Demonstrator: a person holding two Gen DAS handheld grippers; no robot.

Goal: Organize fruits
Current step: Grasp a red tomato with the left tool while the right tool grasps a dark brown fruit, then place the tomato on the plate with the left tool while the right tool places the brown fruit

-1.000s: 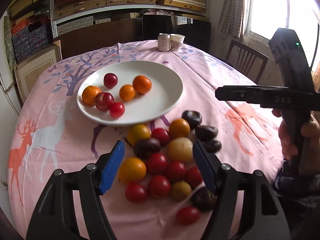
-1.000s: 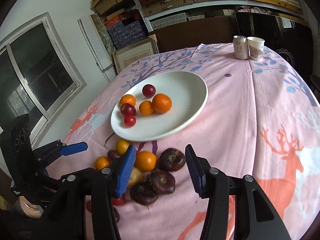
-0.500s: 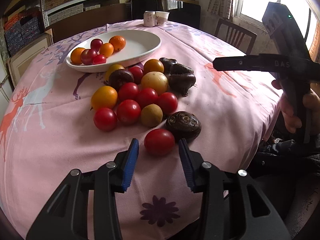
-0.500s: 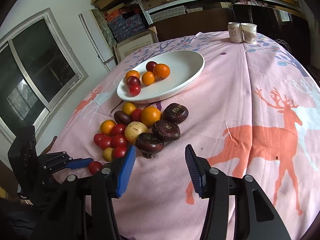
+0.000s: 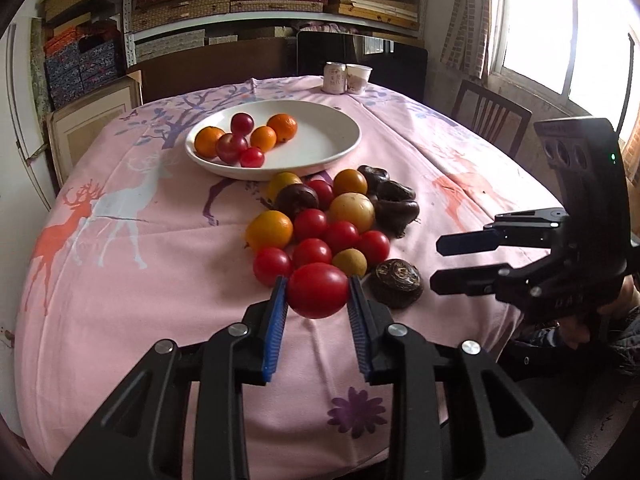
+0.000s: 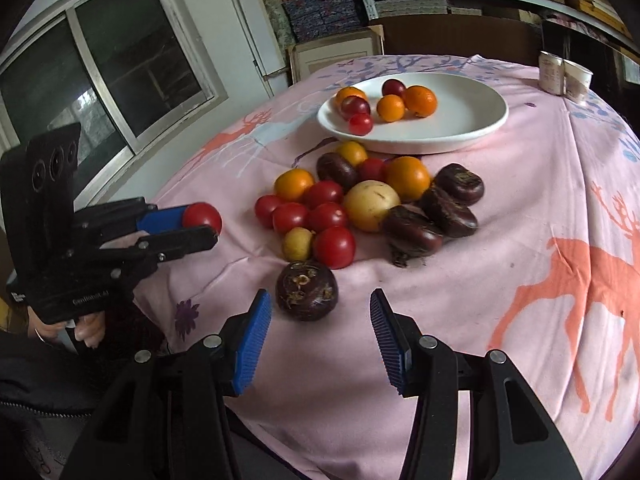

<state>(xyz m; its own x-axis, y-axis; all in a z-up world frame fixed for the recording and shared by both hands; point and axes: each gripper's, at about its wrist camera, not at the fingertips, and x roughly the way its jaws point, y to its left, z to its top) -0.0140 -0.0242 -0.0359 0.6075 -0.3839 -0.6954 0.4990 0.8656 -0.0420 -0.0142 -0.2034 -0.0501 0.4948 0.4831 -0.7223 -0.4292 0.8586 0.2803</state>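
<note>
White plate point(image 5: 340, 148) on the pink-clothed desk point(image 5: 140, 280), holding three oranges point(image 5: 282, 127) and three dark-red plums point(image 5: 242, 123) bunched on its left side. Just in front of it, a loose pile of fruit: red tomatoes point(image 6: 334, 246), oranges, a pale yellow round fruit point(image 6: 371, 205), and dark purple water chestnuts point(image 6: 307, 290). One red tomato point(image 5: 317, 290) is pinched between blue claw pads, near the desk edge.

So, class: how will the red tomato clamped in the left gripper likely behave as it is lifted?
The red tomato looks round and glossy, so it may slip or roll free of the left gripper. Its skin looks thin and probably bruises under hard squeezing. It seems light for its size.
</note>
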